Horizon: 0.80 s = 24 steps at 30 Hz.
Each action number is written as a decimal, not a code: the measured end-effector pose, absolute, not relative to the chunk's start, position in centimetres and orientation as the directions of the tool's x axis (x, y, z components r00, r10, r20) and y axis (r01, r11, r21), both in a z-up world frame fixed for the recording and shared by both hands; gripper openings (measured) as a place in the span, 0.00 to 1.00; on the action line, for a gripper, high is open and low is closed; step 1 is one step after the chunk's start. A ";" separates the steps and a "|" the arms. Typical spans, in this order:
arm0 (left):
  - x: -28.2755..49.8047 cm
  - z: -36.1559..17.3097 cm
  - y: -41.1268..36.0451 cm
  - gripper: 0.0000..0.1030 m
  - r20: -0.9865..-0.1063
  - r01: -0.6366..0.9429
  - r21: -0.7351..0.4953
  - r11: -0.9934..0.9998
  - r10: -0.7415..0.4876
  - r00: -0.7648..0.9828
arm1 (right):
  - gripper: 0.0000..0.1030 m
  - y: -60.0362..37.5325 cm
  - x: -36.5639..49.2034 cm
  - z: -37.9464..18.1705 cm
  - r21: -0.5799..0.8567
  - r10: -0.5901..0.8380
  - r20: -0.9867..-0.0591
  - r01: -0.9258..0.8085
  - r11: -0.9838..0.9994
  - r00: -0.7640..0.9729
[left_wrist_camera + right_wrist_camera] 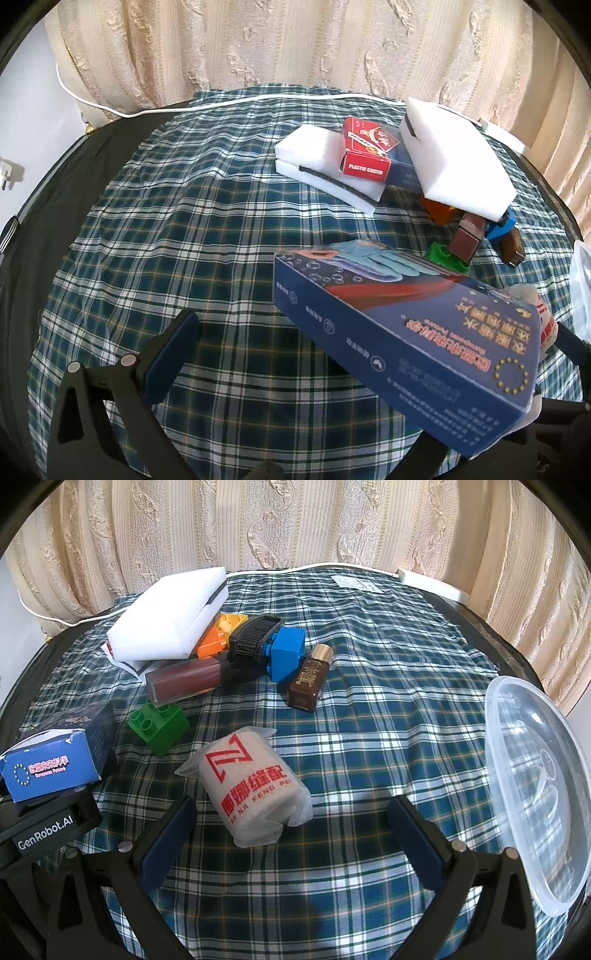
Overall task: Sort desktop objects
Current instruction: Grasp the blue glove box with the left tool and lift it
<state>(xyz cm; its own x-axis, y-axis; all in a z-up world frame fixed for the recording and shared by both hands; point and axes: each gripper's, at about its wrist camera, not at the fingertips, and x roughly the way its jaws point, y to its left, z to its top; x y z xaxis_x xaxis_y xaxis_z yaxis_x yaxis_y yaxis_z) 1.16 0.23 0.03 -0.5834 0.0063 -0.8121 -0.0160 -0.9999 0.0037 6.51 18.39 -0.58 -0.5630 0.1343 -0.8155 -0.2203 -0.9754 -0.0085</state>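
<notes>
My left gripper (364,363) stands wide open; the blue box (399,332) lies between its fingers, contact unclear. My right gripper (291,834) gapes empty over the wrapped roll (255,786). Only the right view shows the clear bowl (535,794); only the left, the red box (367,149).

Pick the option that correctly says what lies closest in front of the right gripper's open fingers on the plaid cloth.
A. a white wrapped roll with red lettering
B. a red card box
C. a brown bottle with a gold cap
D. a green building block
A: in the right wrist view the white wrapped roll lies just ahead of the open right gripper, nearer than the green block or brown bottle.
</notes>
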 end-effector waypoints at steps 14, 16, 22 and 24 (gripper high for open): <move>4.3 1.1 0.6 1.00 -0.796 -0.184 -0.087 -0.979 0.179 -0.579 | 1.00 19.5 7.5 -0.5 -0.008 0.012 -0.850 -0.011 -1.000 -0.527; 5.0 1.5 0.3 1.00 -0.792 -0.180 -0.104 -0.978 0.191 -0.580 | 1.00 19.2 8.0 -0.4 0.006 -0.012 -0.845 0.014 -1.000 -0.534; 6.0 2.7 -1.0 1.00 -0.780 -0.157 -0.181 -0.971 0.239 -0.579 | 1.00 19.9 8.5 0.0 0.081 -0.082 -0.832 0.026 -0.996 -0.548; 6.2 3.2 -1.2 1.00 -0.773 -0.157 -0.214 -0.964 0.266 -0.576 | 1.00 20.2 8.9 0.2 0.115 -0.109 -0.824 0.025 -0.993 -0.555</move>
<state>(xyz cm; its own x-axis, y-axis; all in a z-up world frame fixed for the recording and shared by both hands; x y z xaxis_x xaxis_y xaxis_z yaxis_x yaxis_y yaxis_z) 6.16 -1.16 3.20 -0.5765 0.2655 -0.7728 -0.1568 -0.9641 -0.2143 8.86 20.22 0.24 -0.5553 -0.1094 -0.8244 0.0245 -0.9930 0.1153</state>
